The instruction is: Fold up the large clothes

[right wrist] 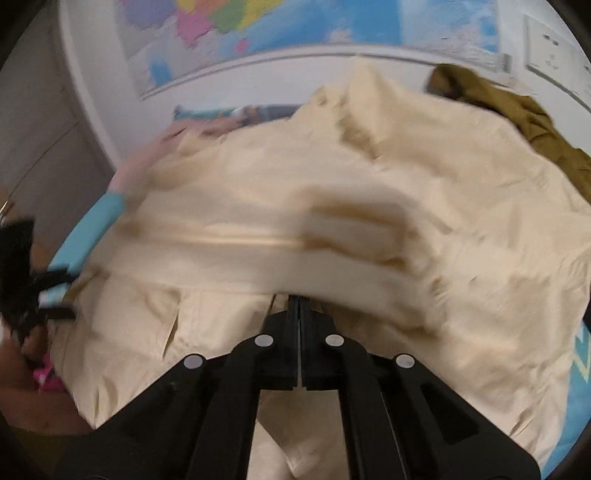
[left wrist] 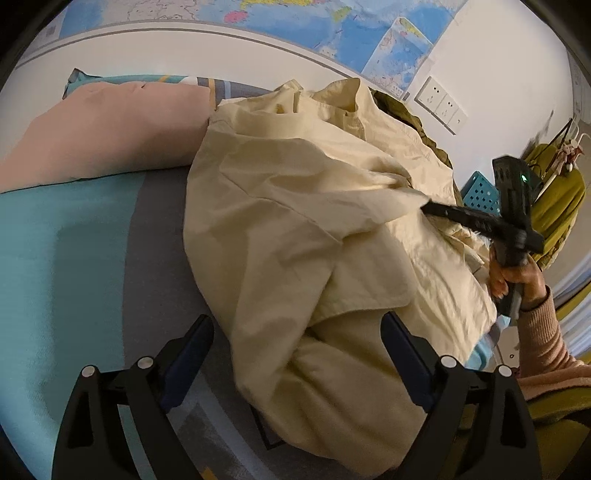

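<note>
A large cream garment [left wrist: 314, 229] lies crumpled on the bed; it fills the right wrist view [right wrist: 332, 206], which is blurred. My left gripper [left wrist: 297, 332] is open, its jaws wide apart over the garment's near edge, with cloth lying between them. My right gripper [right wrist: 298, 299] is shut on a fold of the cream garment. In the left wrist view the right gripper [left wrist: 424, 208] reaches in from the right, its tip pinching the cloth.
A pink pillow [left wrist: 110, 129] lies at the bed's head on the teal and grey sheet [left wrist: 74, 258]. An olive garment [right wrist: 524, 114] lies behind the cream one. A map [left wrist: 332, 26] and wall sockets [left wrist: 441, 103] are behind. A blue perforated basket [left wrist: 480, 192] stands at the right.
</note>
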`<act>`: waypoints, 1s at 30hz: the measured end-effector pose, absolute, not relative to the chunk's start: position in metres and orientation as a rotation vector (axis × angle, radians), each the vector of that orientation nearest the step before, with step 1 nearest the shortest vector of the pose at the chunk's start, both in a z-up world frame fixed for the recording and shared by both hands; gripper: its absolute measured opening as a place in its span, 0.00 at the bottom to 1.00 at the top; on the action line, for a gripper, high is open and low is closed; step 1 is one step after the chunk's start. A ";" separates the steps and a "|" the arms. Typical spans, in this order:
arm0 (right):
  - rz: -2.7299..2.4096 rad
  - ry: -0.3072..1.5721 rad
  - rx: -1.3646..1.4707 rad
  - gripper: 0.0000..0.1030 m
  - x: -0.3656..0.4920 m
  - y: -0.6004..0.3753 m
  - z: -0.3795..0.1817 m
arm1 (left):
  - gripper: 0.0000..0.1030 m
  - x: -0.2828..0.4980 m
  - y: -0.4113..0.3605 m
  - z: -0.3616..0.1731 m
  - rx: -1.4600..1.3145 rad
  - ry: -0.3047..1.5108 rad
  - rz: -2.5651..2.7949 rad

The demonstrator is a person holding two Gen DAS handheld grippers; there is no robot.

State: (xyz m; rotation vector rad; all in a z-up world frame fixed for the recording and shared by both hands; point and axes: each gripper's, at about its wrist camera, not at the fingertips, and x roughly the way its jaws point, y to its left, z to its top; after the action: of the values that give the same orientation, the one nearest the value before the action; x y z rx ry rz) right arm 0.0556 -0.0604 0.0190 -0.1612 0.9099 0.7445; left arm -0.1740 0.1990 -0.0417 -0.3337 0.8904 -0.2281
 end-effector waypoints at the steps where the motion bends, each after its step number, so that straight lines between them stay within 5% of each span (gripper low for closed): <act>1: 0.715 0.903 -0.149 0.00 0.064 -0.061 0.018 | 0.86 -0.175 0.199 -0.041 -0.335 0.890 -0.233; 10: 0.660 0.977 -0.065 0.01 0.090 -0.073 -0.004 | 0.86 -0.200 0.179 -0.050 -0.312 0.938 -0.332; 13: 0.710 0.942 -0.053 0.25 0.073 -0.093 0.015 | 0.88 -0.210 0.175 -0.052 -0.286 0.931 -0.335; 15: 0.732 0.896 -0.034 0.59 0.053 -0.116 0.034 | 0.88 -0.212 0.179 -0.052 -0.326 0.924 -0.343; 21: 0.620 0.857 0.068 0.84 0.006 -0.218 0.048 | 0.93 -0.221 0.176 -0.052 -0.324 0.922 -0.369; 30: 0.622 1.010 0.341 0.91 -0.015 -0.301 -0.016 | 0.92 -0.212 0.132 -0.057 -0.219 0.904 -0.376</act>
State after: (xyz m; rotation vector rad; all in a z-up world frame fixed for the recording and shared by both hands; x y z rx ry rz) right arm -0.0149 -0.3009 -0.0161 0.3407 1.0103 0.6221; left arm -0.2125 0.1317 -0.0566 -0.2191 0.9037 -0.3755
